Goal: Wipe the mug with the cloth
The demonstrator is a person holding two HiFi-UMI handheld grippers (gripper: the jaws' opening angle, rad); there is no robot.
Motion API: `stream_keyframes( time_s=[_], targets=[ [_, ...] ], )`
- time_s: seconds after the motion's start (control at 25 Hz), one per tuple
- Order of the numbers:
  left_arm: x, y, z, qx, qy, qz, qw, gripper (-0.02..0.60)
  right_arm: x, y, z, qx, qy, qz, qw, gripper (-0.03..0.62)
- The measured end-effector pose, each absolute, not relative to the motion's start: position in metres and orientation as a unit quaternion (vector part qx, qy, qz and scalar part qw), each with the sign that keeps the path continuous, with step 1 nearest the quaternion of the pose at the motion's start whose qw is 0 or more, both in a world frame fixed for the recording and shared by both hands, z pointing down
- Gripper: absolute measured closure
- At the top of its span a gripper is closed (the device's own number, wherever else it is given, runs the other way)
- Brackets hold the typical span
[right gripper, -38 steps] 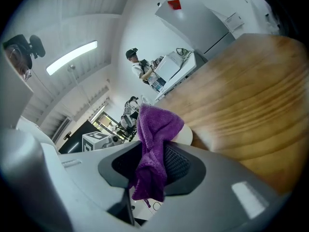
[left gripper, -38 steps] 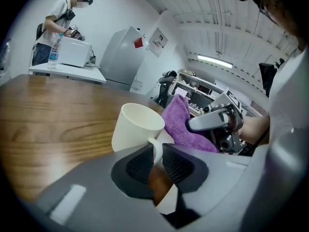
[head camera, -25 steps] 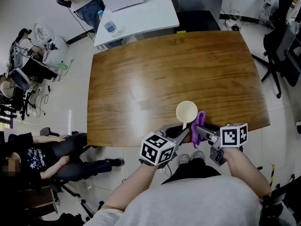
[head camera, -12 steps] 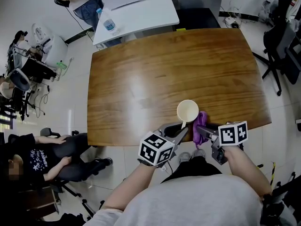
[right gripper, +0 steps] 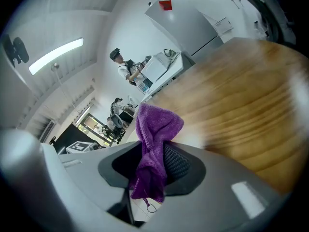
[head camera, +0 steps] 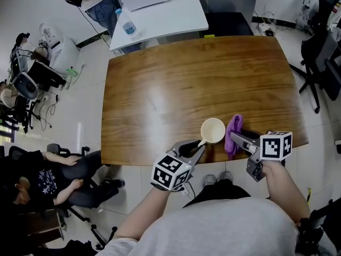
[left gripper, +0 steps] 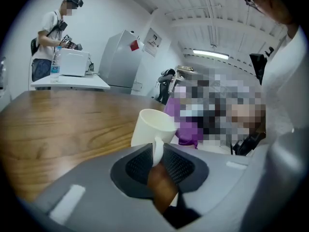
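Note:
A white mug (head camera: 212, 130) stands near the front edge of the wooden table (head camera: 186, 79). My left gripper (head camera: 199, 145) reaches it from the front left. Its pads sit on either side of the mug's handle (left gripper: 157, 150), and its jaws are opening slightly with the handle still between them. In the left gripper view the mug (left gripper: 150, 127) is upright. My right gripper (head camera: 238, 138) hangs just right of the mug, shut on a purple cloth (head camera: 233, 133). The cloth (right gripper: 153, 139) bunches up above the jaws and does not touch the mug.
A white table (head camera: 160, 12) with a water bottle (head camera: 126, 24) and a box stands behind the wooden one. A person sits low at the left (head camera: 48, 177). Office chairs (head camera: 319, 52) stand at the right. The mug is close to the table's front edge.
My right gripper has carried the purple cloth to the right, off the mug's side. The left gripper has drawn back slightly towards me, still at the handle.

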State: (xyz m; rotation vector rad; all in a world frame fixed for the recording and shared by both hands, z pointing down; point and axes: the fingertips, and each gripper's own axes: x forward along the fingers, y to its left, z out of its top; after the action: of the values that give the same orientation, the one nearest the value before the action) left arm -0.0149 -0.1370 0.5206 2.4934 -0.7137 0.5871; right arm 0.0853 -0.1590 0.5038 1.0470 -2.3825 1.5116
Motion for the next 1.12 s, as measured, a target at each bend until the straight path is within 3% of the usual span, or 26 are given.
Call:
stream_keyframes(
  time_s=[0.16, 0.4, 0.68, 1.12],
  targets=[
    [-0.024, -0.142, 0.519, 0.911, -0.273, 0.223, 0.213, 0.514, 0.076, -0.165, 0.5, 0.335, -0.796, 0.499, 0.07, 0.457],
    [-0.031, -0.146, 0.521, 0.911, -0.272, 0.204, 0.232, 0.515, 0.063, -0.168, 0.523, 0.322, -0.793, 0.508, 0.098, 0.457],
    [-0.036, -0.15, 0.521, 0.912, -0.273, 0.211, 0.221, 0.515, 0.061, -0.168, 0.556, 0.313, -0.787, 0.506, 0.162, 0.457],
    [-0.051, -0.155, 0.521, 0.917, -0.278, 0.224, 0.178, 0.511, 0.063, -0.195, 0.527, 0.296, -0.812, 0.479, 0.154, 0.457]
  ],
)
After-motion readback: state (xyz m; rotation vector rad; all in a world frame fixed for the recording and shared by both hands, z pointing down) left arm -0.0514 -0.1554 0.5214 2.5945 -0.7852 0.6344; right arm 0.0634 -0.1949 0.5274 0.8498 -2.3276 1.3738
